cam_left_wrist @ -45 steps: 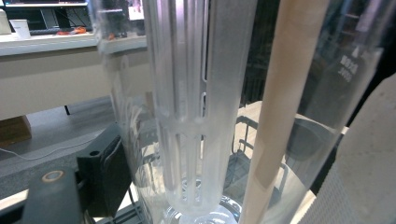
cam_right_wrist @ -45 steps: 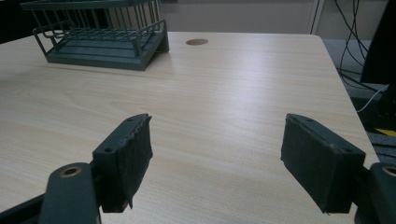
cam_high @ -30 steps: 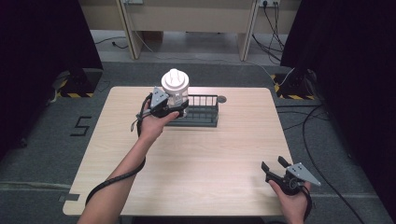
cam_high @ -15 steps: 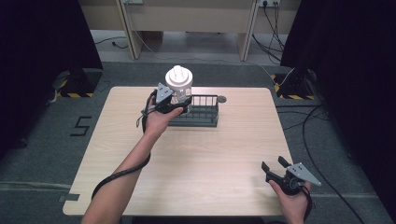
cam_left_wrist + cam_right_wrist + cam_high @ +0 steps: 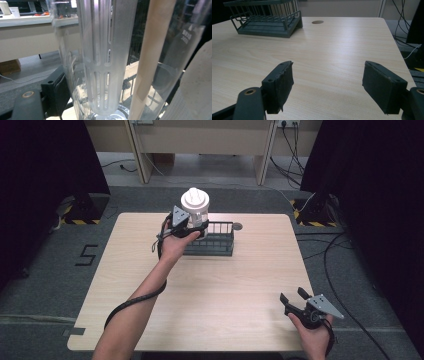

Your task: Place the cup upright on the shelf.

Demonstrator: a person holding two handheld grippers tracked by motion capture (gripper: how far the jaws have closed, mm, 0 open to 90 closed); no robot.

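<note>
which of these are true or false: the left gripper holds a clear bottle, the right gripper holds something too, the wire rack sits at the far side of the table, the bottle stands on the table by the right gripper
1. The left gripper holds a clear bottle. True: its jaws are clamped on the clear body.
2. The right gripper holds something too. False: its jaws stand open with nothing between them.
3. The wire rack sits at the far side of the table. True.
4. The bottle stands on the table by the right gripper. False: it is held up over the rack's left end, far from the right gripper.
</note>
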